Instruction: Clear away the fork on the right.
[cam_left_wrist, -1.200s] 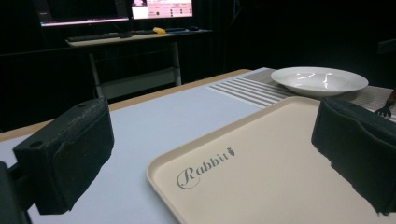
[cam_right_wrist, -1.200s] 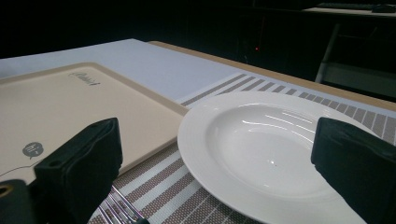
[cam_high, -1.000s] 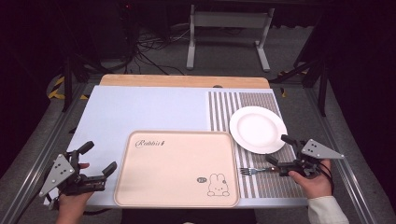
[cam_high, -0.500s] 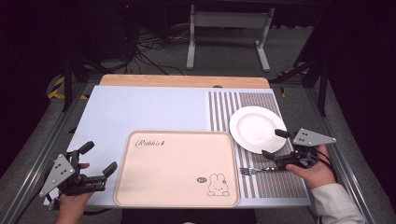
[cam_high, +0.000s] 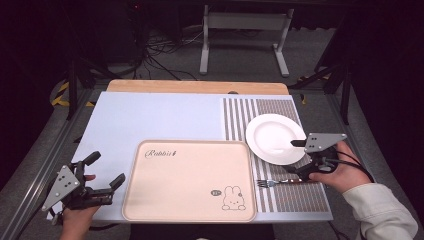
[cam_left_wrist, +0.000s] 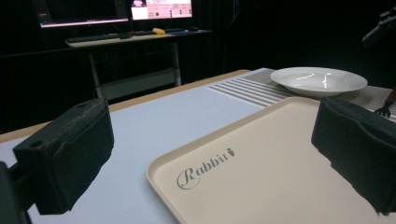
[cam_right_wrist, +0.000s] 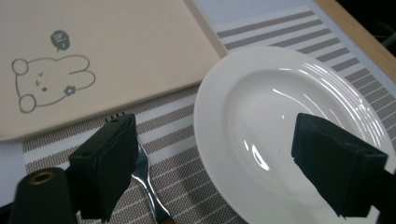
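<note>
Right gripper (cam_high: 300, 160) hangs over the near edge of the plate (cam_high: 275, 138) with nothing between its pads — in the right gripper view the jaws stand wide, one above the fork (cam_right_wrist: 148, 186), the other above the plate's basin, and they have just been closing a little from full width. We read this as the moment between two pieces: the fork lies on the striped mat (cam_high: 240, 112), tines pointing at the tray (cam_high: 190, 181), just to the tray's right and just in front of the plate, and the plate rests on the same mat, close to the tray's far right corner without touching it as far as we can tell.

We judge the plate to be the thing reached for now, since the gripper sits above its rim rather than down at the fork handle. For that, we would need one pad under or outside the rim and one inside, then a firm pinch before any lift — the glazed rim looks slick, and the plate would tip from a one-sided hold.

Our left gripper (cam_high: 100, 172) waits at the tray's near left corner, jaws wide apart and empty, with the tray's edge between them but untouched in the left gripper view.
</note>
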